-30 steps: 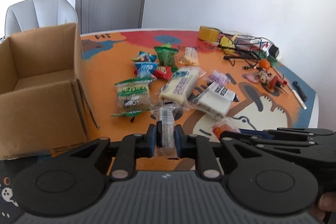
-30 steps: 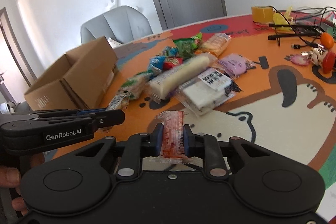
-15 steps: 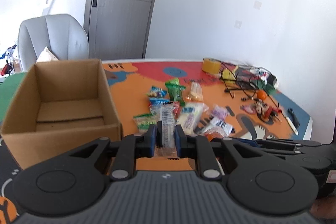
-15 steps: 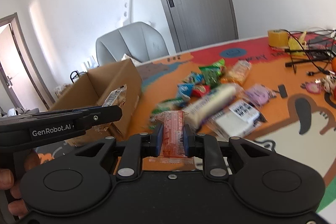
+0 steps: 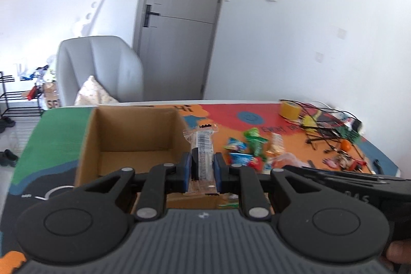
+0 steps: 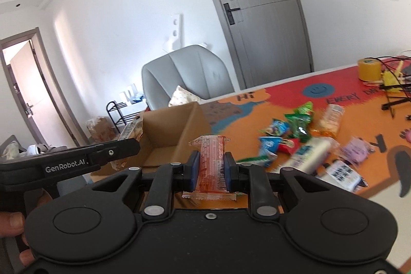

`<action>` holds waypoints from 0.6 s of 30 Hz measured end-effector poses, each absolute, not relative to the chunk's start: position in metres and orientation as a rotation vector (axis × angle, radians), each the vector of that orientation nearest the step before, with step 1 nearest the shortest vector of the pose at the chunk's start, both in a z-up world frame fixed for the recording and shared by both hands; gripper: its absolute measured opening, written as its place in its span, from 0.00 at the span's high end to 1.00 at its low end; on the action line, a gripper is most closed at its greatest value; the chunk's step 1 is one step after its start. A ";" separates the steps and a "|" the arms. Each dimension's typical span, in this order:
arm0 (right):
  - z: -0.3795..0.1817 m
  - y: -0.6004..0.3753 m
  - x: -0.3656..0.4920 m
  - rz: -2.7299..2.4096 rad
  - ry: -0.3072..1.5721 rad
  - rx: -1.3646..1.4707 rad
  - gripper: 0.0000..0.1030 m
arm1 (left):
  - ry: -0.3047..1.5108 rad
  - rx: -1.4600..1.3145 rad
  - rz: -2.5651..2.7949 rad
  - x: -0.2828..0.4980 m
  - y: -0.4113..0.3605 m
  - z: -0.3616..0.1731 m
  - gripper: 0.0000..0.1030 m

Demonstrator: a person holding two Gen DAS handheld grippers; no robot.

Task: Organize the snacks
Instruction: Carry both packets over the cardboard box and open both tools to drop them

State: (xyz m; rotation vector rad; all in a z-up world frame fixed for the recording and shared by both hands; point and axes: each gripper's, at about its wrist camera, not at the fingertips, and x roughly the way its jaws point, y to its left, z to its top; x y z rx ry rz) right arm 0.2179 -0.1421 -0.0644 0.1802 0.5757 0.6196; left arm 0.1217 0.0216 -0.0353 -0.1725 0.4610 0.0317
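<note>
My left gripper (image 5: 201,171) is shut on a clear-wrapped snack packet (image 5: 203,145) and holds it above the near right edge of an open cardboard box (image 5: 133,143), whose inside looks bare. My right gripper (image 6: 211,168) is shut on an orange-red snack packet (image 6: 212,163) and holds it in the air just right of the same box (image 6: 174,130). The left gripper with its packet also shows in the right wrist view (image 6: 133,130), over the box. Several loose snack packets (image 6: 300,143) lie on the orange table mat to the right of the box.
A roll of yellow tape (image 6: 369,69), black cables and small tools (image 5: 331,130) lie at the table's far right. A grey chair with a cushion (image 5: 100,73) stands behind the box. A black rack (image 5: 15,99) stands on the floor at left.
Both grippers have risen from the table and moved left toward the box, each still carrying its packet. The left packet now hangs over the box's edge.
</note>
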 end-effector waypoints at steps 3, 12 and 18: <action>-0.063 -0.131 0.221 0.641 0.576 0.180 0.79 | 0.461 -0.186 0.073 0.123 0.039 -0.035 0.83; -0.062 -0.109 0.235 0.704 0.568 0.199 0.79 | 0.499 -0.208 0.155 0.137 0.070 -0.038 0.83; -0.062 -0.091 0.249 0.758 0.572 0.189 0.79 | 0.525 -0.220 0.191 0.144 0.082 -0.045 0.83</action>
